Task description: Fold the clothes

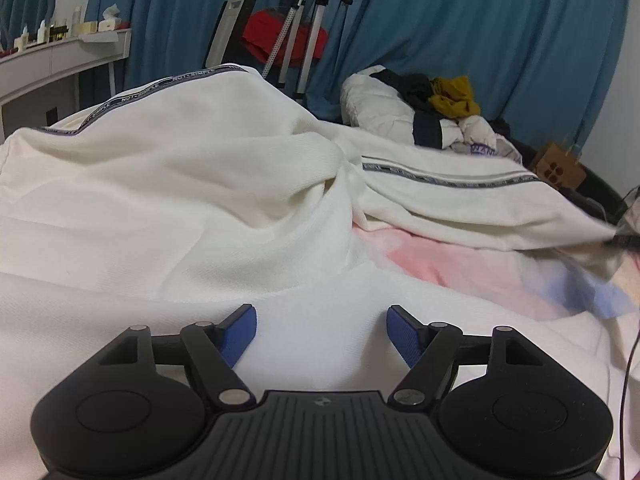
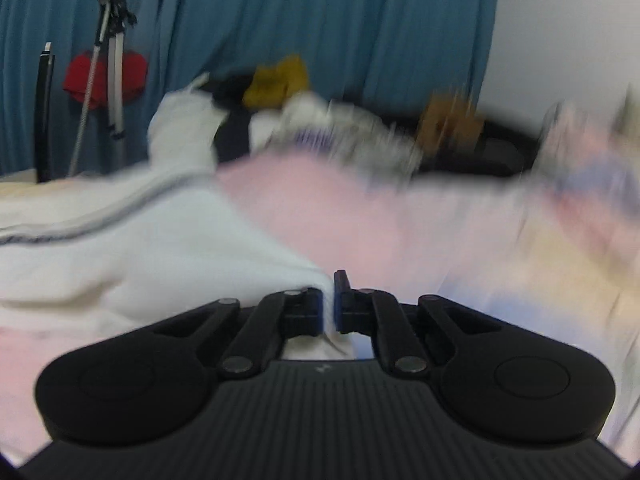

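A white garment point(image 1: 180, 184) with a dark lettered stripe lies rumpled across the pink patterned bed sheet point(image 1: 460, 264). My left gripper point(image 1: 322, 330) is open, its blue fingertips spread just above the near white cloth, holding nothing. In the right wrist view, which is motion-blurred, the same white garment point(image 2: 140, 248) spreads to the left. My right gripper point(image 2: 329, 304) is shut on a corner of it, with white cloth pinched between the fingers. The right gripper also shows faintly at the far right edge of the left wrist view point(image 1: 624, 236), holding the cloth's end.
A pile of other clothes point(image 1: 432, 108), white, dark and mustard, sits at the far side of the bed. A brown cardboard box point(image 1: 558, 166) lies right of it. Blue curtains point(image 1: 480, 32), a tripod point(image 1: 308, 28), a red item and a white desk point(image 1: 60, 64) stand behind.
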Available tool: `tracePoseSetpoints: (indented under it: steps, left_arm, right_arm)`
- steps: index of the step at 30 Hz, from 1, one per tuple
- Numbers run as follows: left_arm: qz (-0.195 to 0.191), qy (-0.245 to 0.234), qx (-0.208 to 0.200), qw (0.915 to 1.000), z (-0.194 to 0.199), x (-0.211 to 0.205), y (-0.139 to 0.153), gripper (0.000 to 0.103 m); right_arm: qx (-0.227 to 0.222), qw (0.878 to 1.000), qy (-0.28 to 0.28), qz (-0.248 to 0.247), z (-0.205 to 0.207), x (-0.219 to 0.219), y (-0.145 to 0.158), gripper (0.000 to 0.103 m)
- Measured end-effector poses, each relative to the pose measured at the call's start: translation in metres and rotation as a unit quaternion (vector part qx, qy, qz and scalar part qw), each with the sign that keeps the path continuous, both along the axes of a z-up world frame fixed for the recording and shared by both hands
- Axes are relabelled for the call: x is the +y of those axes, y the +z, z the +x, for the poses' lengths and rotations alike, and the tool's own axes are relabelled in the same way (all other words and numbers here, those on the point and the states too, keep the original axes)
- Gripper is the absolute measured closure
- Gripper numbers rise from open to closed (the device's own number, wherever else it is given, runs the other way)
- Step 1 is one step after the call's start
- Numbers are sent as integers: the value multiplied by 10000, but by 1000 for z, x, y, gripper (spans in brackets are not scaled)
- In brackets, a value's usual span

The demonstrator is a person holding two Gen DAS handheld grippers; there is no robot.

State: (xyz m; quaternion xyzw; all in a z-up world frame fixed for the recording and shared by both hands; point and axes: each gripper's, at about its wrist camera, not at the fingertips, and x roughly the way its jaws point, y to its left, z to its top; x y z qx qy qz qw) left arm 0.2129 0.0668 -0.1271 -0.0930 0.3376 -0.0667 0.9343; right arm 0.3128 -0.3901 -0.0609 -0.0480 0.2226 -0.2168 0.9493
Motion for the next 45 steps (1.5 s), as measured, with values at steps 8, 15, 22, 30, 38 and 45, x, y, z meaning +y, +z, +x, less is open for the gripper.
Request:
tracePoseSetpoints:
  steps: [8, 15, 22, 30, 38, 45]
  left_arm:
    - [-311, -558, -481, 9968, -6, -3, 15, 32]
    - [-64, -1101, -393, 9931, -9, -23, 7, 33]
    - [-210, -1054, -432, 9933, -11, -20, 3, 33]
    - [-655, -859, -362, 9935, -11, -12, 6, 33]
    - [-944, -731, -208, 9926, -8, -5, 1, 33]
    - [-978, -787, -177, 9919, -9, -8, -1, 32]
  right_arm:
    - [-714, 9690, -653, -2275, 0, -33, 72, 95]
    - [357, 9942, -854, -540, -44, -92, -15, 92]
    - [-762, 9198, -1642, 3483, -119, -145, -60, 82]
    - [-1016, 8563, -1760, 4748, -144, -144, -53, 62]
    - [-1667, 8287, -1792, 5034, -156, -132, -42, 35]
    - [-1852, 7440, -1851, 6147, -111, -158, -82, 21]
